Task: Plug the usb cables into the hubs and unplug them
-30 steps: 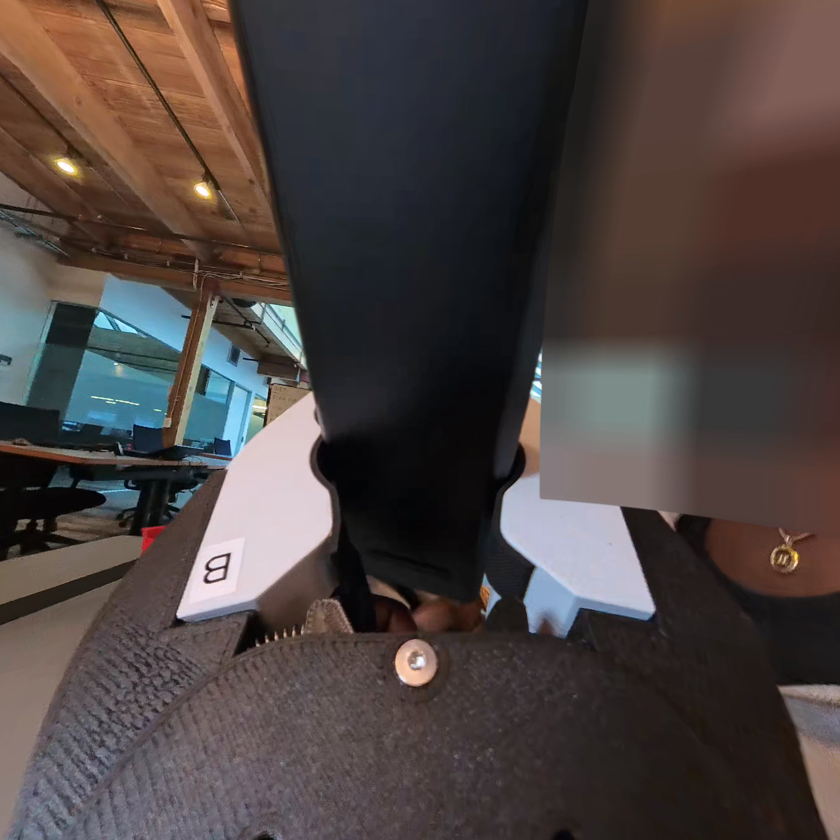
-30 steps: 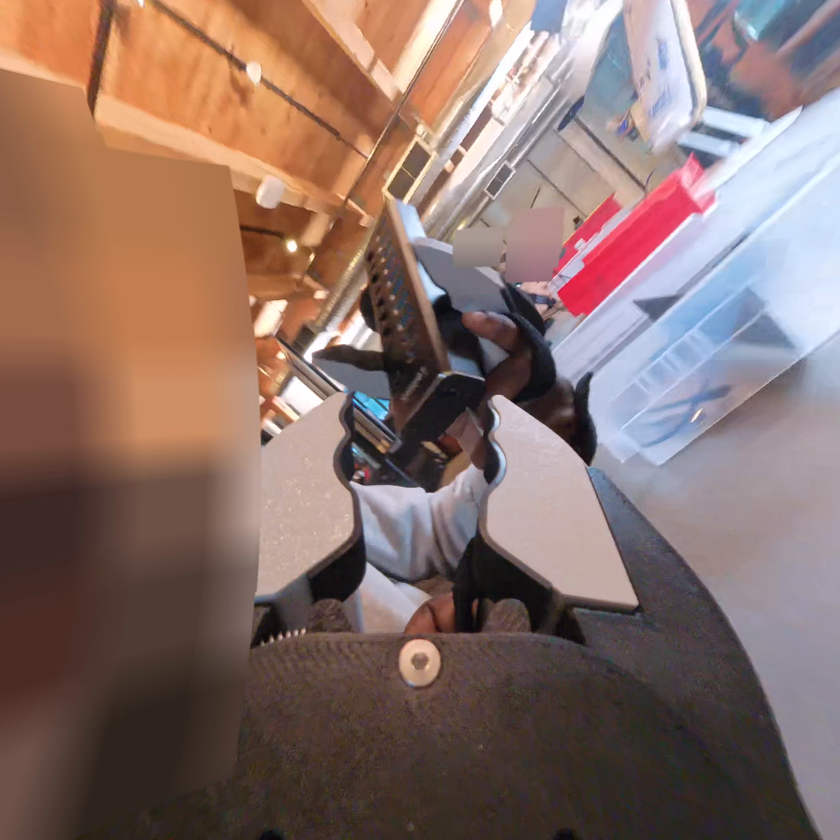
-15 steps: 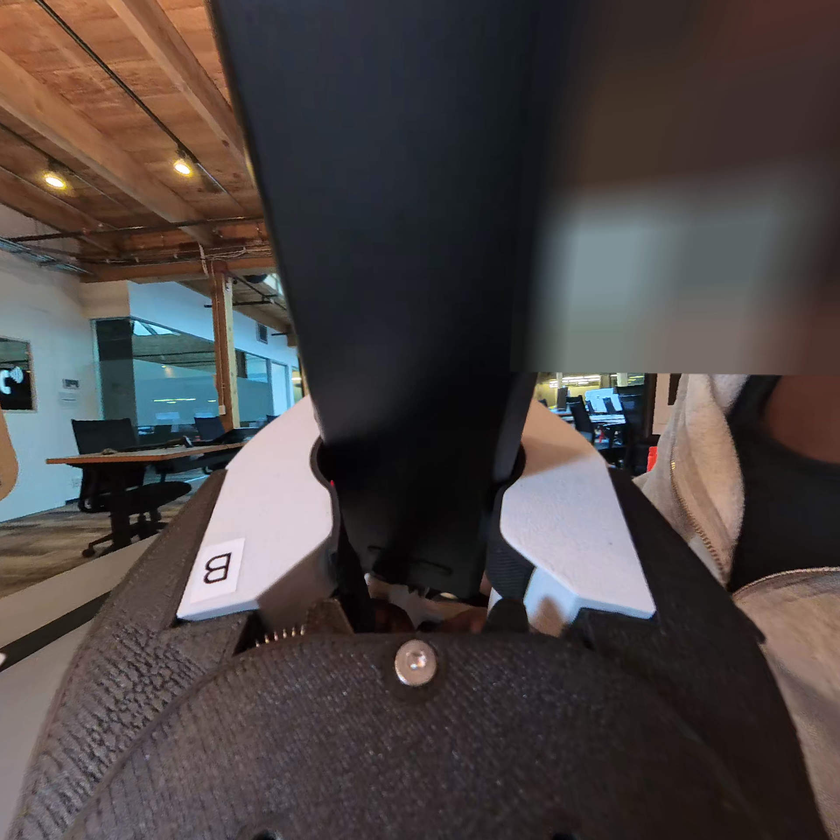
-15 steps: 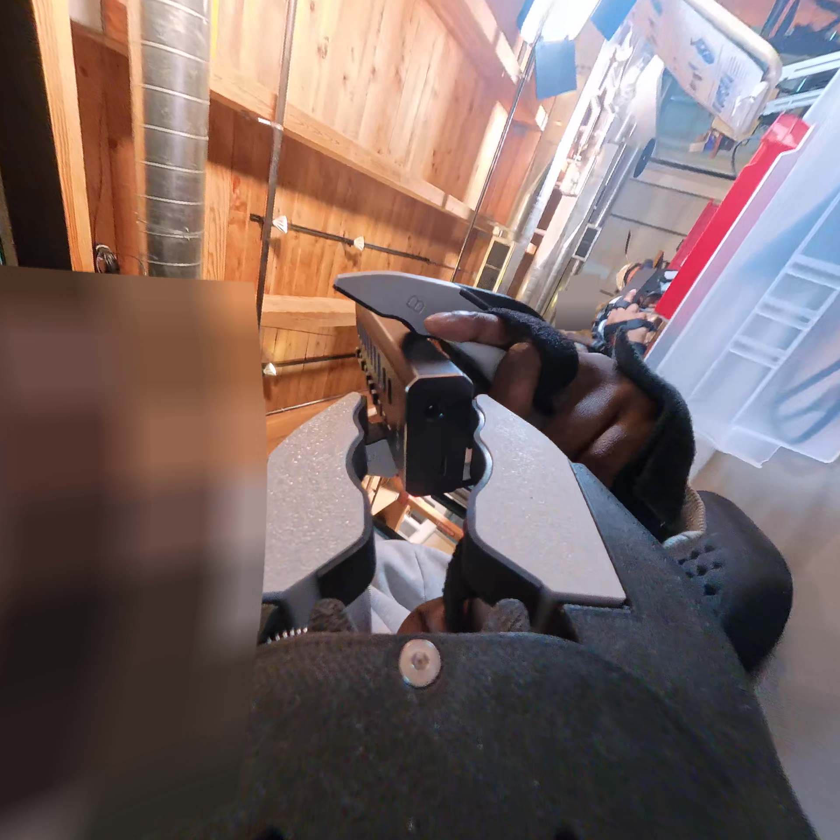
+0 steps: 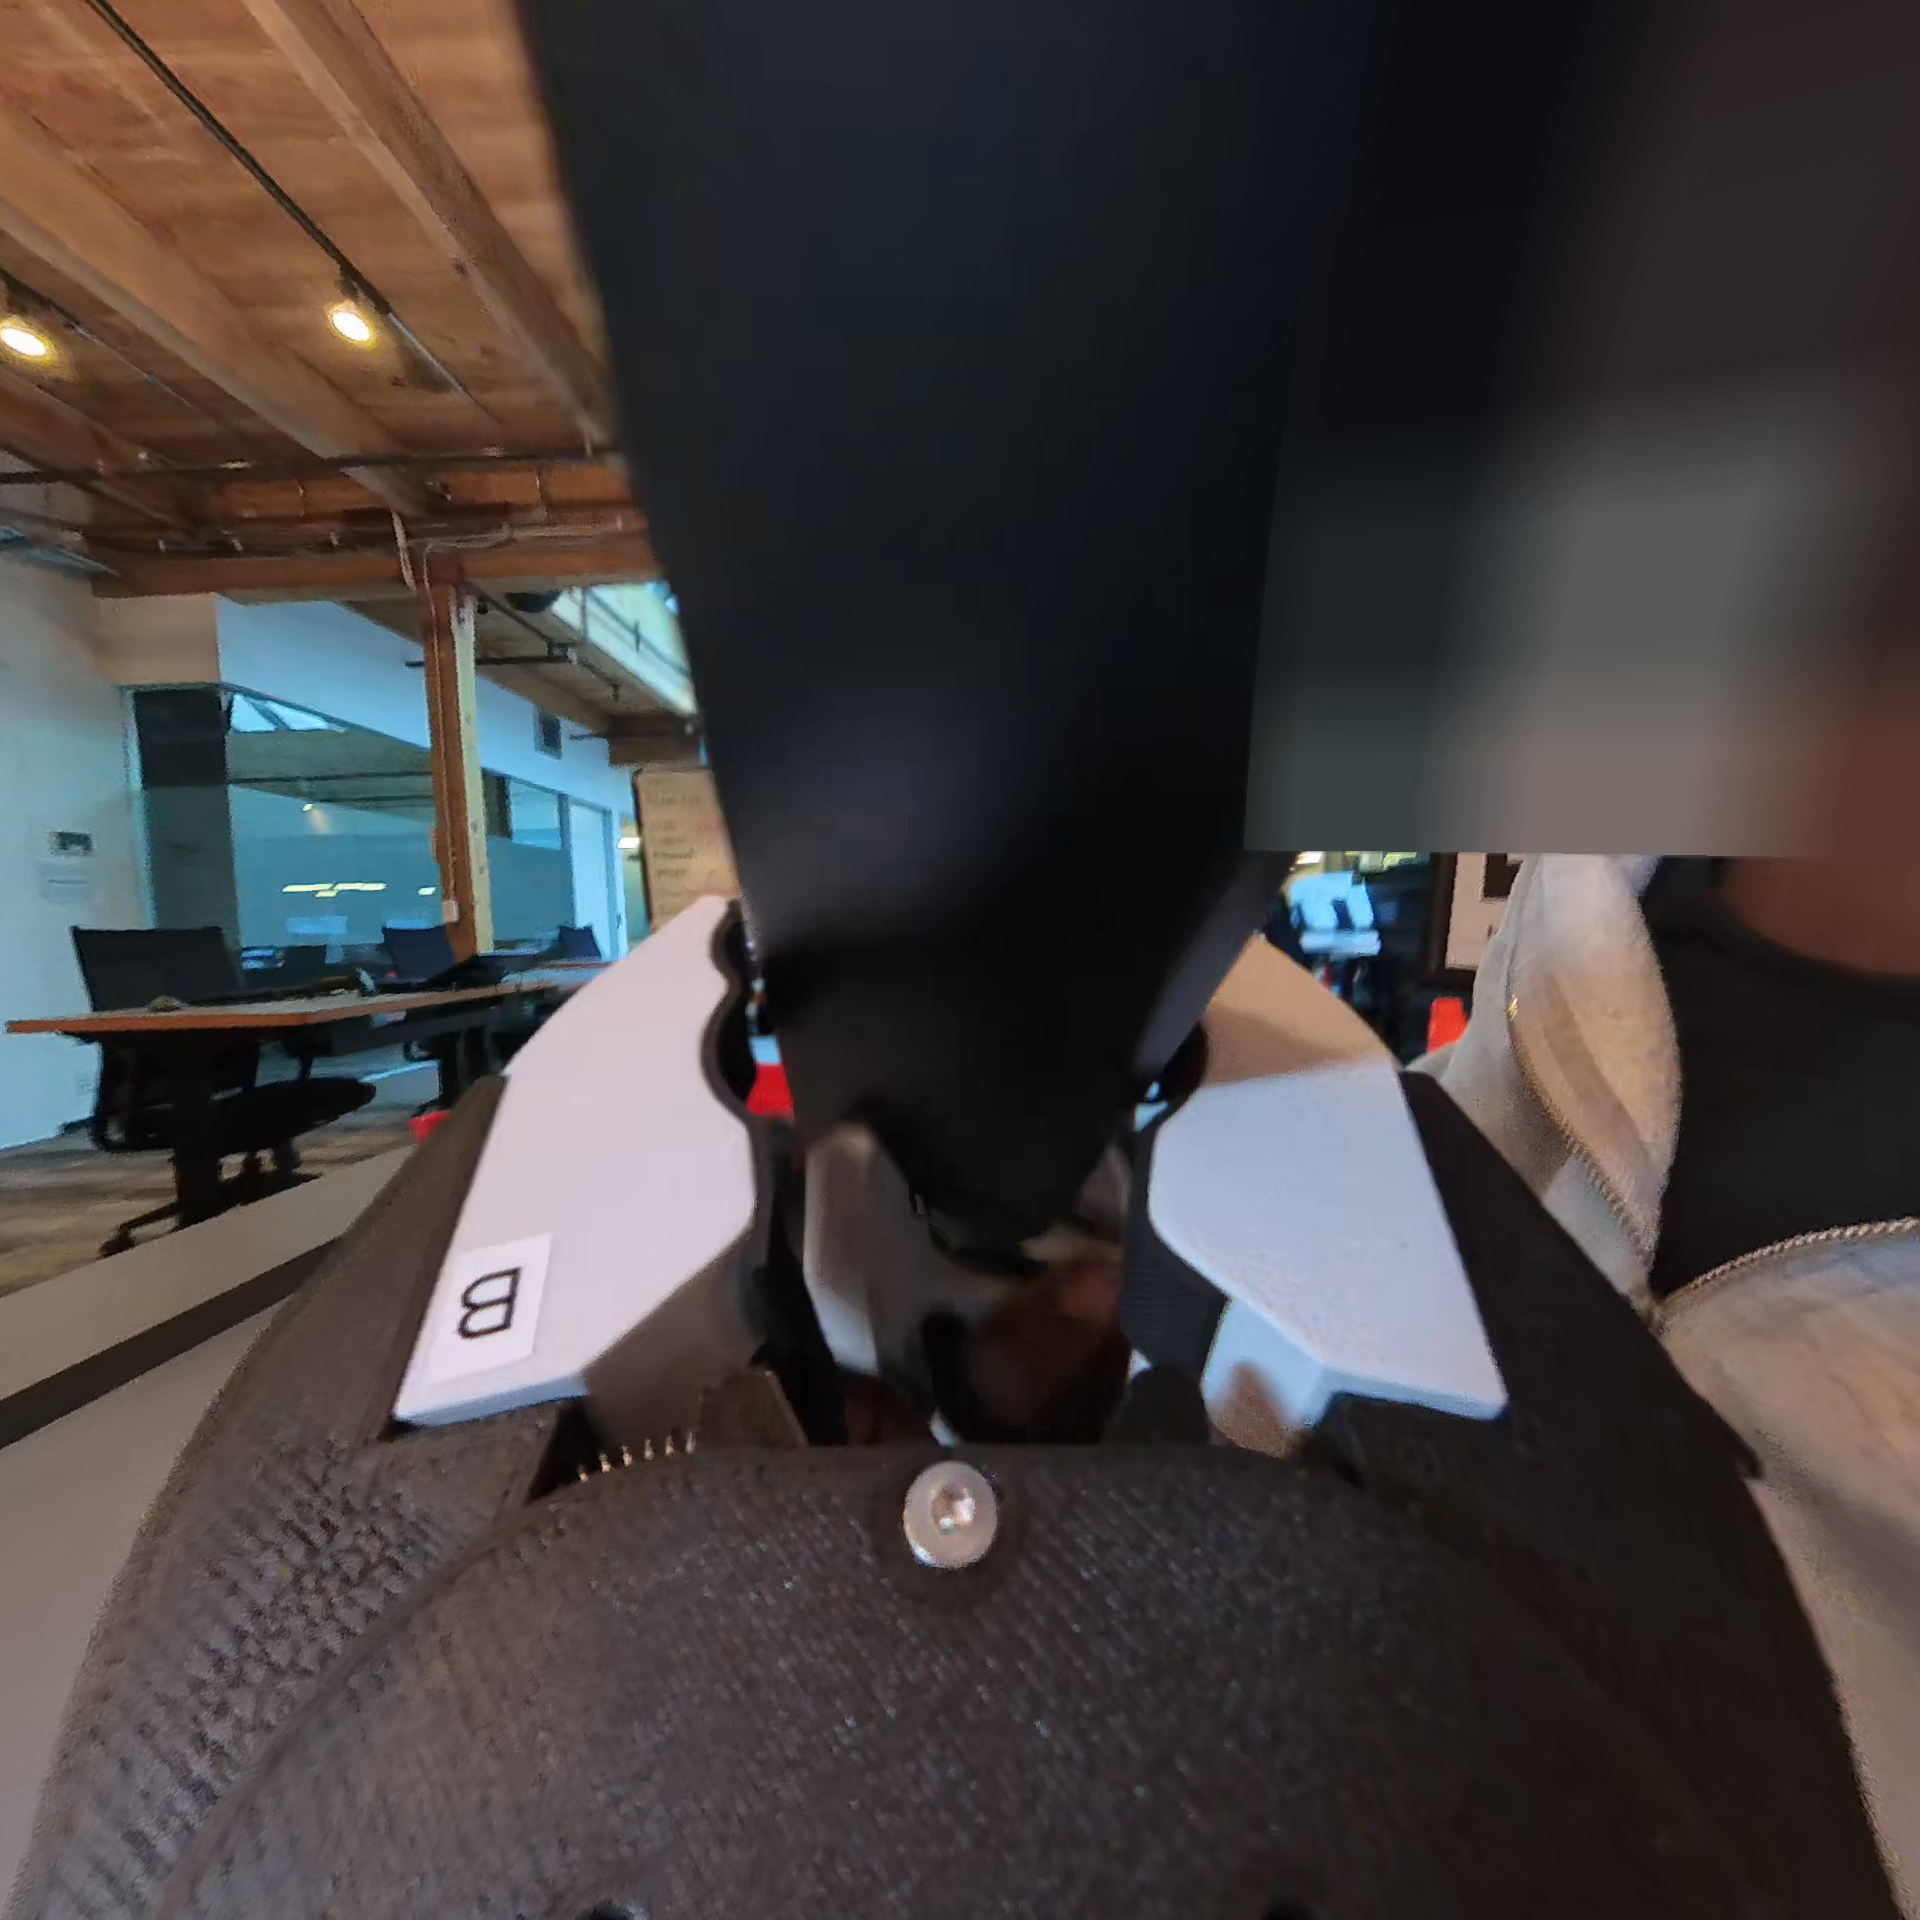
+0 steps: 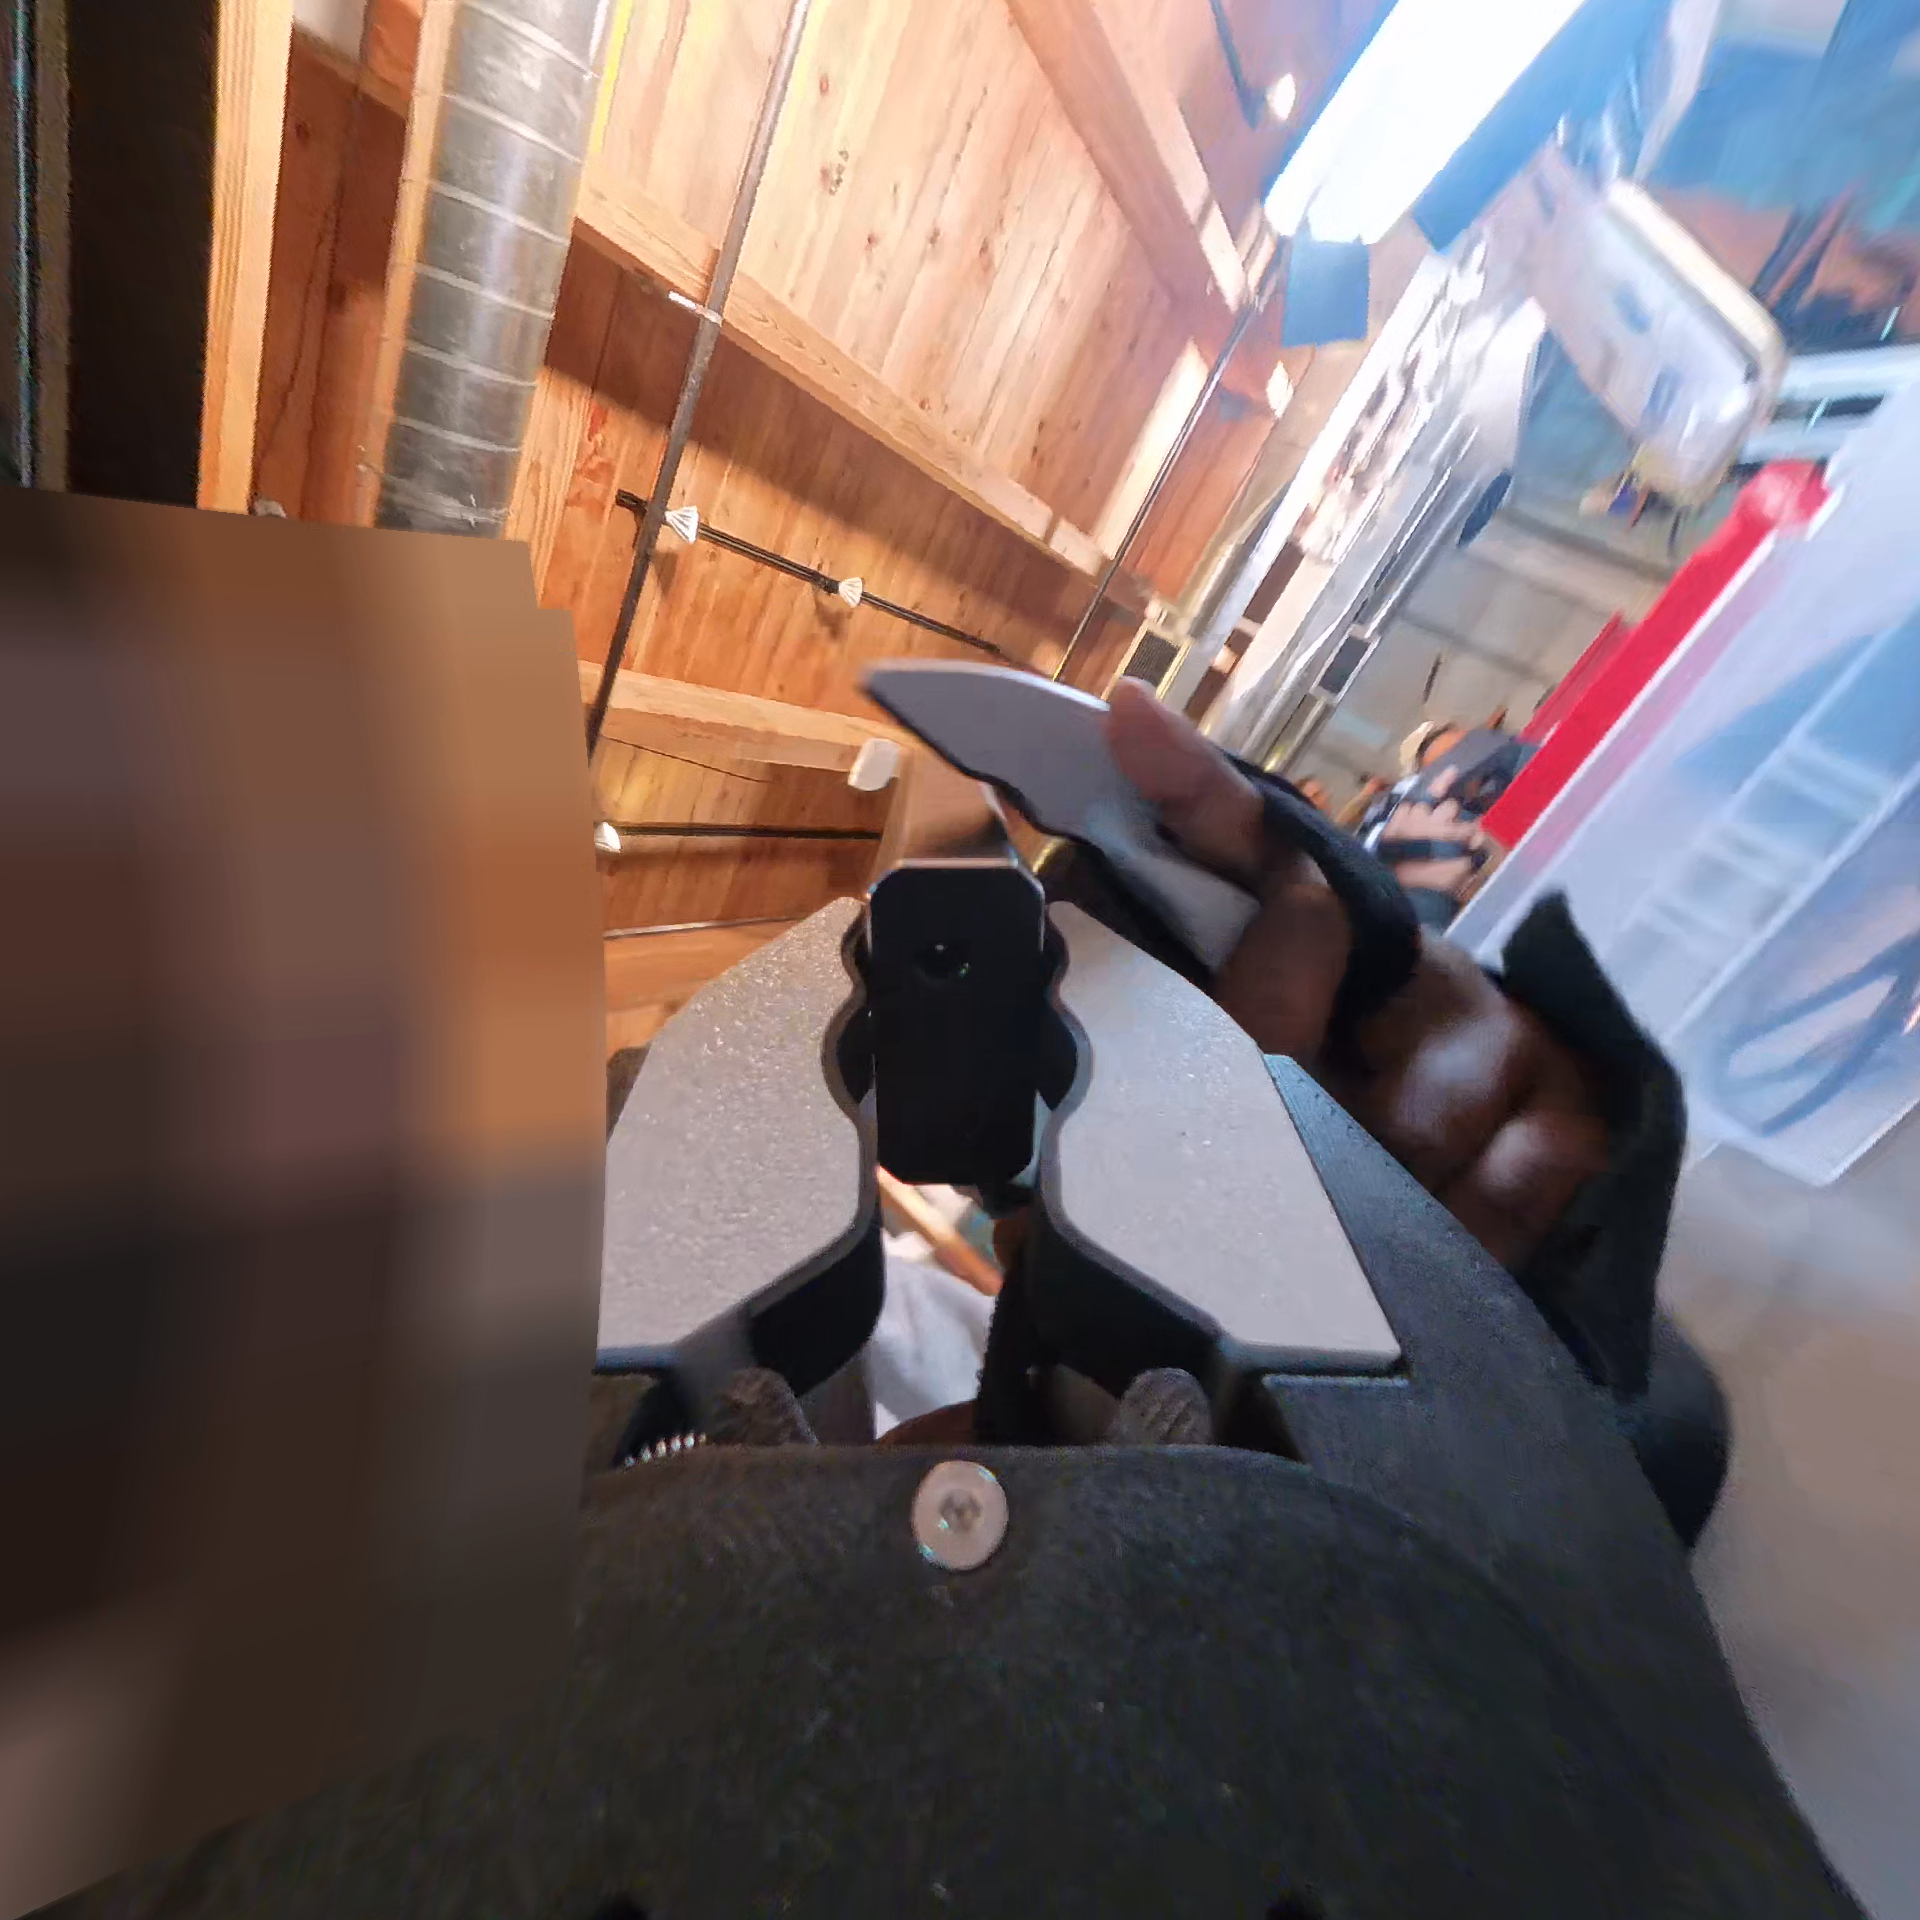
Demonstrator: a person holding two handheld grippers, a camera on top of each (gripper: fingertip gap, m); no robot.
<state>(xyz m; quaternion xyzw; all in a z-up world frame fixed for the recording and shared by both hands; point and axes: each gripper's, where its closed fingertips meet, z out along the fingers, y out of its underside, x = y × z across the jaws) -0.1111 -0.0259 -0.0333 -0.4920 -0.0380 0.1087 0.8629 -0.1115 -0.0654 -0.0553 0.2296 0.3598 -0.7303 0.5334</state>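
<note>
The left hand-held gripper (image 5: pixel 987 935) has loosened. Half a second ago its white fingers (image 5: pixel 623 1122) pinched the long black slab-shaped USB hub (image 5: pixel 956 623) tightly. Now the hub's narrow end sits loosely between them, with a sliver of background showing beside the left-hand finger, so these jaws read as part open and no longer clamping. The hub rises from that gap and fills the middle of the left wrist view, so its ports cannot be seen there.

In the right wrist view the change is plainer. The hub (image 6: pixel 956 1039), earlier seen at an angle in the other tool's grip, now presents its small black end face squarely between the grey fingers (image 6: pixel 727 1122) of the right hand-held gripper (image 6: pixel 956 920), which press against both of its sides. To the right, one pale finger (image 6: pixel 1039 748) of the left tool, worked by a hand in a black fingerless glove (image 6: pixel 1434 1060), stands clear of the hub.

This looks like a handover of the hub to the right side. No USB cable shows, so plugging appears not yet begun.
</note>
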